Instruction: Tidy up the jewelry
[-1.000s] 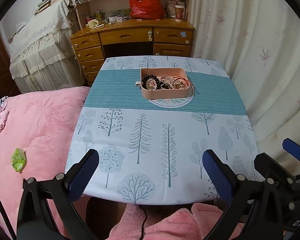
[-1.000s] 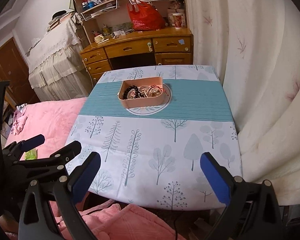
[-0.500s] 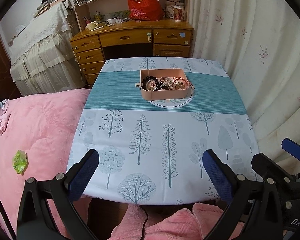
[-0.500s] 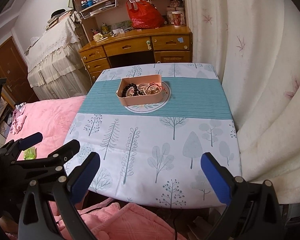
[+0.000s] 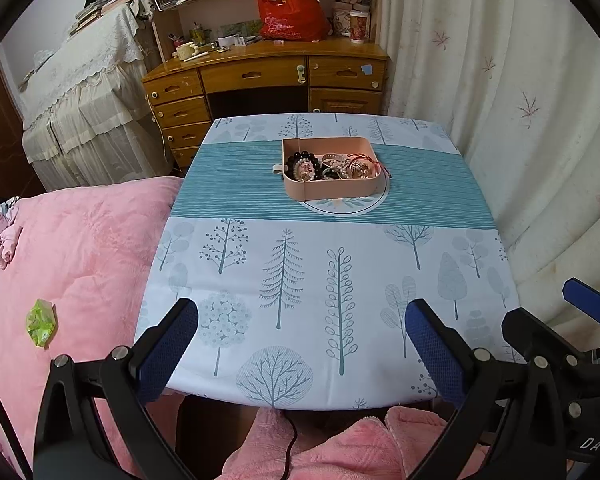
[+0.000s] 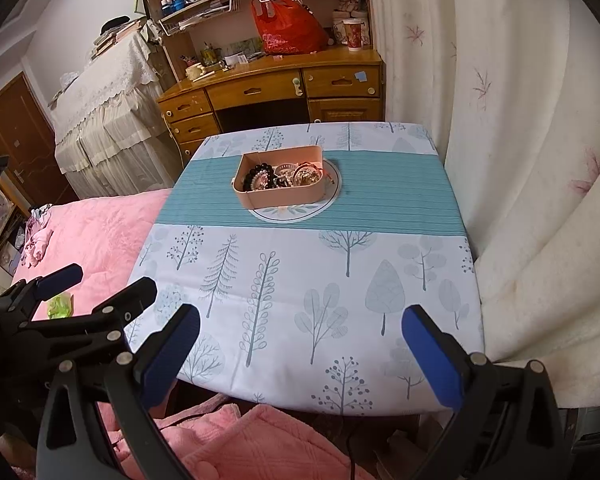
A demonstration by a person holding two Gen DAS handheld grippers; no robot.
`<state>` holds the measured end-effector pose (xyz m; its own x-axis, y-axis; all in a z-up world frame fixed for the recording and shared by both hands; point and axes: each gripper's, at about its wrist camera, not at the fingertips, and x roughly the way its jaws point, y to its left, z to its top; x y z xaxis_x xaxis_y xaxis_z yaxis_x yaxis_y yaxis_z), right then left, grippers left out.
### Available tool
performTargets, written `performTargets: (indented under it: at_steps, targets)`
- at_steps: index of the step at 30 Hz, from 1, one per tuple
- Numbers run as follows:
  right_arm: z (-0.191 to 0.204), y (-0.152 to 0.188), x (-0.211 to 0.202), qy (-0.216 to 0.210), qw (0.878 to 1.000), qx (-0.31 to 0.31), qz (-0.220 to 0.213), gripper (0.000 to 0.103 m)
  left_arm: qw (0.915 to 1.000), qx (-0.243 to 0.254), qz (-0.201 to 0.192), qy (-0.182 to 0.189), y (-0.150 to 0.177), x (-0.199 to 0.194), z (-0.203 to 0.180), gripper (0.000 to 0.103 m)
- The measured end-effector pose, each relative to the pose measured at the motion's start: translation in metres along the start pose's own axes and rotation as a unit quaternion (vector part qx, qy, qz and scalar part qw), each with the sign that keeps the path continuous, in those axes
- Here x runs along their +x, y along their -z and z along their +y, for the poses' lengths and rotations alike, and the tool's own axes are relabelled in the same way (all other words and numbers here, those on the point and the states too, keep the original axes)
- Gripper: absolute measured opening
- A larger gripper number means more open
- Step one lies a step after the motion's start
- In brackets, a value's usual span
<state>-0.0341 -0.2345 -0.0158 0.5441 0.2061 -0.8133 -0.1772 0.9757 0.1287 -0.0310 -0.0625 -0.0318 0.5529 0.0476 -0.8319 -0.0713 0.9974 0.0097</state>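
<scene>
A square table draped in a pale cloth printed with grey-blue trees (image 5: 320,280) (image 6: 300,280) and crossed by a teal striped band fills the middle of the room. On that band, toward the table's far side, sits a shallow pink rectangular plastic tray (image 5: 332,191) (image 6: 284,196) holding a tangle of bead bracelets and pearl jewelry (image 5: 328,166) (image 6: 282,176); the tray rests on a round white emblem printed in the cloth.

Left of the table lies a fluffy pink blanket (image 5: 72,248) (image 6: 92,232) with a small green wrapper (image 5: 41,322) on it. Beyond the table stands a honey-coloured wooden desk with drawers (image 5: 260,80) (image 6: 268,88), a red plastic bag (image 5: 292,12) (image 6: 290,24) on top. Cream curtains (image 5: 500,100) (image 6: 500,120) hang right of the table.

The left gripper (image 5: 301,346) and right gripper (image 6: 300,350) both hover at the table's near edge, well apart from the tray, fingers spread wide and holding nothing.
</scene>
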Motion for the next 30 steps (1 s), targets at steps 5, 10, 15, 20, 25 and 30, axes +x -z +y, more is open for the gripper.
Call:
performTargets:
  at_steps: [5,10,15,20,25,30]
  targets:
    - [0.0003,-0.0004,-0.0004,0.000,1.000,0.001,0.000,0.102,1.0000,-0.001,0.000,0.000,-0.0002,0.0002,-0.0003,0.102]
    - [0.0004,0.0020,0.0021,0.000,1.000,0.002,0.002,0.102,1.0000,0.000,0.000,0.000,-0.0001,-0.0002,-0.0004,0.102]
    - [0.0000,0.0015,0.0022,0.000,1.000,0.001,0.002,0.102,1.0000,0.000,0.003,0.000,-0.0004,0.0016,-0.0009,0.102]
    - [0.0004,0.0051,0.0069,-0.001,1.000,0.002,0.006,0.102,1.0000,0.001,0.004,-0.001,-0.0003,0.0034,0.0005,0.102]
    - [0.0003,0.0038,0.0065,0.000,1.000,0.003,0.006,0.102,1.0000,0.002,0.004,-0.001,-0.0001,0.0044,0.0010,0.102]
    - [-0.0003,0.0033,0.0066,0.000,1.000,0.002,0.006,0.102,1.0000,0.002,0.004,-0.001,-0.0011,0.0047,-0.0003,0.102]
